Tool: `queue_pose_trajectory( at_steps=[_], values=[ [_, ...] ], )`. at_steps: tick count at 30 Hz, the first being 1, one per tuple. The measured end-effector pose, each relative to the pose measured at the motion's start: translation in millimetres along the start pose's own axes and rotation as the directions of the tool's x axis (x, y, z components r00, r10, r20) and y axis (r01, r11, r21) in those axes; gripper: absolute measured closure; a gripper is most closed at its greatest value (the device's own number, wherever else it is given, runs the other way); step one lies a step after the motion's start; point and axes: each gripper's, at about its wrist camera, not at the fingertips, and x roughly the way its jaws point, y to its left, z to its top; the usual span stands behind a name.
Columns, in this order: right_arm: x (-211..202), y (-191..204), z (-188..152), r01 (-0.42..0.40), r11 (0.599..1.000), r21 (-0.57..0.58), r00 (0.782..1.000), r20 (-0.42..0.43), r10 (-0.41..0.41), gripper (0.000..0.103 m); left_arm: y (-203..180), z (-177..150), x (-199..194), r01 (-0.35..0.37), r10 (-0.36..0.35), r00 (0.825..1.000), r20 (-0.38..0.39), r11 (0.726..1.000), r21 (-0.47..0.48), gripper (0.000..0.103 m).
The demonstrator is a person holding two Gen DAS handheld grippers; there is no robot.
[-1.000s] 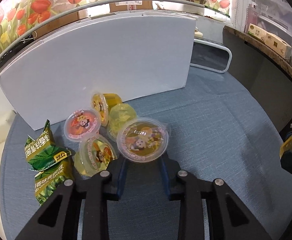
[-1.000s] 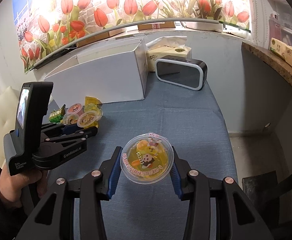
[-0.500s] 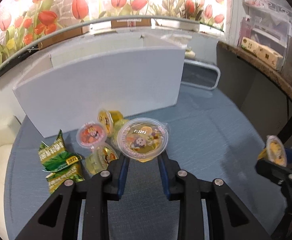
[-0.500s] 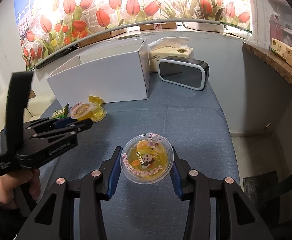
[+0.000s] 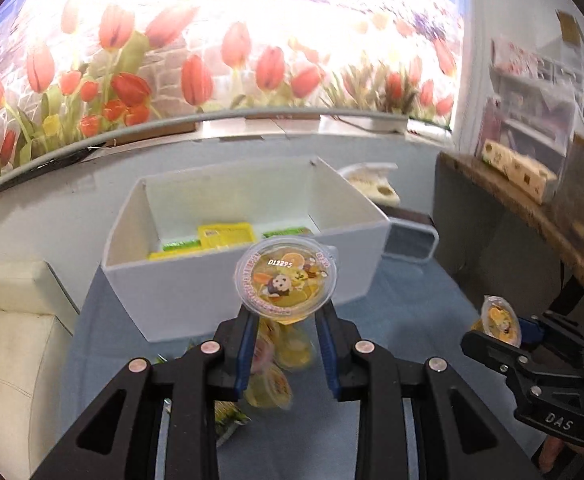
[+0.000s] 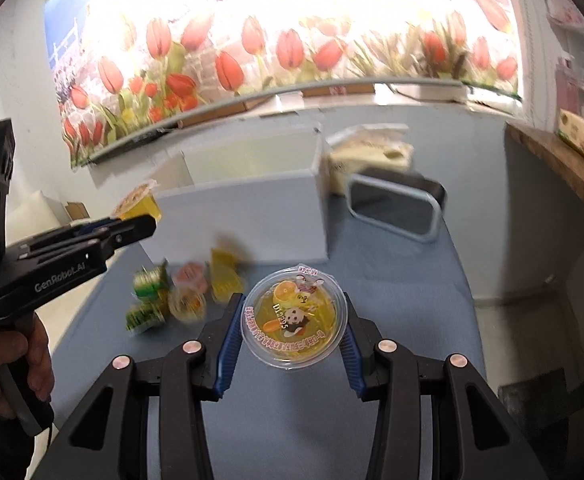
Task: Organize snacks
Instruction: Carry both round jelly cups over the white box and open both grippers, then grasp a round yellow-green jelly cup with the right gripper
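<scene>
My left gripper (image 5: pixel 286 314) is shut on a yellow jelly cup (image 5: pixel 286 280) with a cartoon lid, held in the air in front of the open white box (image 5: pixel 196 280). Yellow and green packets (image 5: pixel 224 236) lie inside the box. Below the gripper, loose jelly cups (image 5: pixel 280 360) and green snack packets (image 5: pixel 228 420) lie on the blue table. My right gripper (image 6: pixel 292 312) is shut on a second jelly cup (image 6: pixel 293 320) above the table. The right wrist view shows the left gripper (image 6: pixel 132 228) and its cup (image 6: pixel 138 200) by the box (image 6: pixel 252 220).
A black-framed clock (image 6: pixel 395 208) and a tissue box (image 6: pixel 367 152) stand to the right of the white box. A cream sofa (image 5: pixel 16 340) borders the table on the left. A wooden shelf (image 5: pixel 531 200) runs along the right wall. A hand (image 6: pixel 16 360) grips the left handle.
The left gripper has lifted its jelly cup off the pile to the height of the box rim, so the box's inside now shows. The right gripper has also risen a little with its cup.
</scene>
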Motion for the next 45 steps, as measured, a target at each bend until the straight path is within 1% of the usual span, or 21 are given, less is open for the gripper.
queue_pose_trajectory(
  at_steps=[3,5,9,12,15,17,18,19,20,21,23,24,26,30,34,36,39,42,43,45],
  values=[
    [16.8,10.8,27.3,-0.032,0.999,0.002,0.999,0.017,0.032,0.055,21.0,17.8,-0.1,-0.025,0.025,0.999,0.026,1.000,-0.016,0.071],
    [27.5,19.0,46.9,-0.044,0.999,-0.007,0.998,0.034,0.045,0.055,36.3,32.9,3.2,-0.022,0.023,0.999,0.039,0.999,-0.038,0.071],
    [53.3,38.0,91.4,-0.058,0.997,-0.058,0.996,0.071,0.062,0.055,65.9,62.8,20.1,-0.043,0.046,0.998,0.052,0.997,-0.059,0.071],
    [82.7,45.2,119.9,-0.026,0.996,-0.089,0.998,0.057,0.031,0.055,85.0,79.4,41.9,-0.050,0.053,0.997,0.050,0.997,-0.057,0.071],
    [113.6,40.4,137.1,-0.027,0.997,-0.078,0.999,0.029,0.029,0.054,97.3,87.1,63.3,-0.075,0.077,0.997,0.032,0.996,-0.046,0.071],
    [128.5,36.0,141.3,0.007,0.997,-0.077,1.000,0.015,-0.006,0.053,102.2,89.0,73.9,-0.088,0.089,0.996,0.027,0.996,-0.028,0.070],
    [134.8,33.6,142.4,0.026,0.997,-0.075,1.000,0.009,-0.026,0.046,104.7,89.1,78.9,-0.093,0.093,0.995,0.020,0.995,-0.024,0.070],
    [140.4,30.7,142.2,0.051,0.996,-0.074,0.999,0.000,-0.051,0.037,108.3,88.7,83.8,-0.090,0.091,0.996,0.009,0.996,-0.028,0.065],
    [145.0,26.8,141.7,0.068,0.996,-0.065,0.998,-0.008,-0.069,0.016,112.0,88.0,87.3,-0.085,0.085,0.996,-0.002,0.996,-0.031,0.037],
    [146.3,23.0,141.7,0.070,0.996,-0.050,0.997,-0.006,-0.071,0.007,114.4,86.4,87.6,-0.083,0.083,0.997,-0.006,0.996,-0.035,0.000],
    [147.2,15.9,139.9,0.077,0.997,-0.025,0.997,-0.006,-0.077,0.004,121.1,82.4,84.4,-0.094,0.095,0.995,0.016,0.994,-0.050,0.000],
    [148.0,13.5,138.7,0.094,0.995,-0.025,0.996,-0.011,-0.094,0.000,122.0,81.0,83.4,-0.092,0.093,0.996,0.015,0.994,-0.050,0.000],
    [147.6,9.8,137.0,0.110,0.994,-0.018,0.994,-0.012,-0.111,0.000,124.7,77.4,83.1,-0.080,0.080,0.997,0.006,0.995,-0.051,0.000],
    [139.1,4.4,131.2,0.083,0.996,0.028,0.996,-0.010,-0.083,0.000,121.0,74.1,74.4,-0.098,0.098,0.995,0.009,0.995,-0.030,0.000],
    [118.3,10.8,116.7,0.037,0.998,0.049,0.999,-0.005,-0.037,0.000,117.1,68.2,56.2,-0.087,0.087,0.996,0.008,0.996,-0.033,0.000],
    [102.8,19.3,103.7,0.019,0.999,0.035,1.000,0.007,-0.019,0.000,112.8,60.7,38.4,-0.077,0.078,0.997,0.023,0.996,-0.036,0.000],
    [78.9,35.4,74.5,0.005,1.000,-0.010,1.000,0.020,-0.004,0.000,103.2,38.3,4.8,-0.057,0.058,0.998,0.039,0.998,-0.036,0.000],
    [68.7,46.1,45.5,-0.002,0.999,-0.039,1.000,-0.011,0.001,0.000,93.8,13.4,-18.5,-0.029,0.030,0.999,0.036,0.999,-0.030,0.000],
    [66.5,48.5,33.7,-0.013,0.999,-0.040,0.999,-0.036,0.012,0.000,90.0,2.1,-26.5,-0.030,0.031,0.999,0.033,0.999,-0.028,0.000],
    [58.1,51.9,12.6,-0.035,0.999,-0.036,0.998,-0.047,0.033,0.000,84.5,-17.7,-38.6,-0.032,0.033,0.999,0.024,0.999,-0.034,0.000]
  ],
)
